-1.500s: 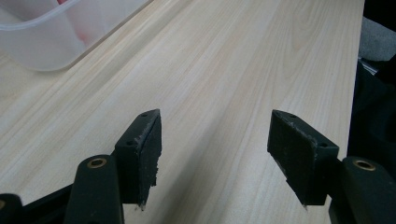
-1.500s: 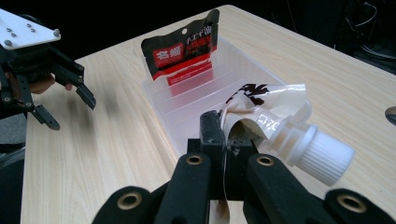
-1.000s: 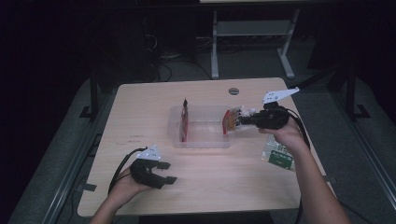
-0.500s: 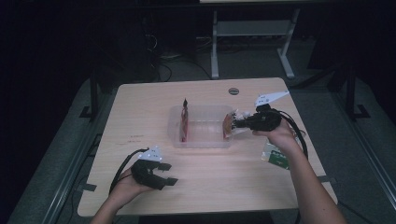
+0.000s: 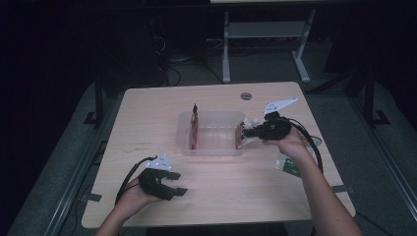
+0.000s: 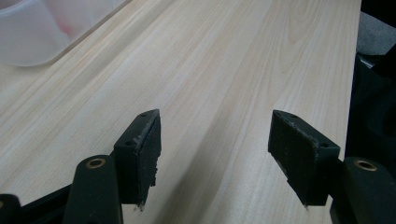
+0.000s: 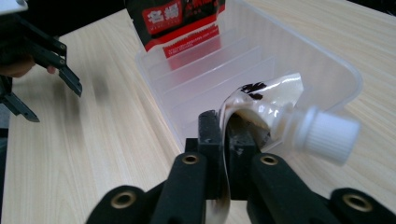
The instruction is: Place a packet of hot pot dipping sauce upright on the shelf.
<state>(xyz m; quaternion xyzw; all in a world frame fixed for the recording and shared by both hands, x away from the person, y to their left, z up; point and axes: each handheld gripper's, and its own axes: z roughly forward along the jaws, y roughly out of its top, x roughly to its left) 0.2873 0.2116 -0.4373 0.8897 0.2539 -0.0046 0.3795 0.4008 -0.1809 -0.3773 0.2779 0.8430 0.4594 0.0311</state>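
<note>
1. At the right end of the clear plastic bin (image 5: 211,147), the right gripper (image 5: 246,132) pinches a spouted pouch (image 7: 273,100) by its edge, and its jaws have just been easing open a little with the pouch between them.
2. Seen from the right gripper view, the pouch is pale with dark print, and its white screw cap (image 7: 329,135) juts out just outside the bin's near wall.
3. The pouch hangs at the bin's right rim, partly over the inside; whether it touches the rim I cannot tell.
4. Against the bin's left end, a red packet (image 5: 194,125) stands upright inside.
5. Well apart from the bin, towards the table's (image 5: 147,113) near edge, the left gripper (image 5: 174,184) rests low with its jaws spread and nothing between them.
6. Bare wood lies between those jaws in the left gripper view, with the bin's corner far off.
7. Just right of the bin, beyond the right hand, a green and white packet (image 5: 289,166) lies flat on the table.
</note>
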